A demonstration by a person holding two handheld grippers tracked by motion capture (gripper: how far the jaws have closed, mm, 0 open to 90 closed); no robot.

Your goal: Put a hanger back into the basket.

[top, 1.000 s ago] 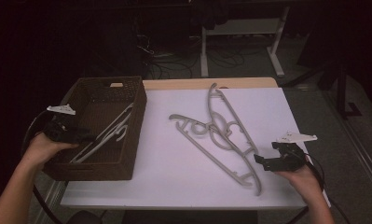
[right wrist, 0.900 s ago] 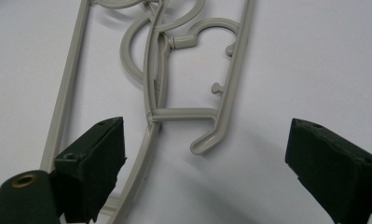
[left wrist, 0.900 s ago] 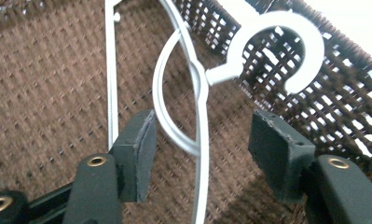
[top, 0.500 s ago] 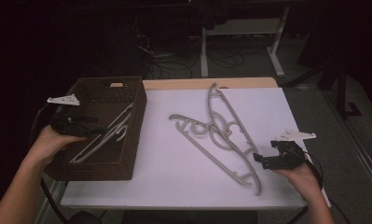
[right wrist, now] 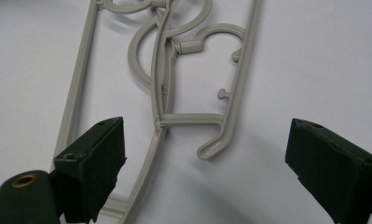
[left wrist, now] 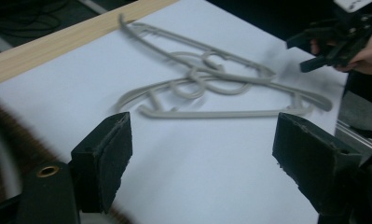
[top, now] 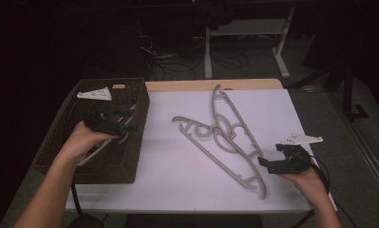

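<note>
Wicker, dark brown and coarsely woven, forms the rectangular basket (top: 130, 142) at the left end of the worktop (top: 177, 185). Inside it lies a pale grey hanger (top: 98, 151), mostly hidden by the person's left hand (top: 85, 140). That hand holds the left claw (top: 130, 127) above the basket's right wall, pointing toward the middle of the worktop. In the left gripper view its two black jaws, blocky with a dull rubbery face, stand spread wide with nothing between them; the same view is blurred along its left edge.

The worktop is covered with a smooth matt white sheet, and a strip of light wood (top: 211, 85) shows along its far edge.

Two more hangers (top: 225, 140) lie flat and tangled near the middle of the sheet. They are moulded plastic in a greyish beige, thin-barred, with curled hooks that overlap one another and long straight arms that run toward the near right. One arm ends in a small upturned hook (right wrist: 211, 149), seen close in the right gripper view, beside short pegs on the bar.

The right claw (top: 268, 164), held in the right hand (top: 303, 178), hovers just beside the lower ends of those hangers. Its black jaws are also spread wide, empty, with the hanger bars lying on the sheet between and ahead of them. A grey three-cornered plate (top: 300, 139) sits on top.
</note>
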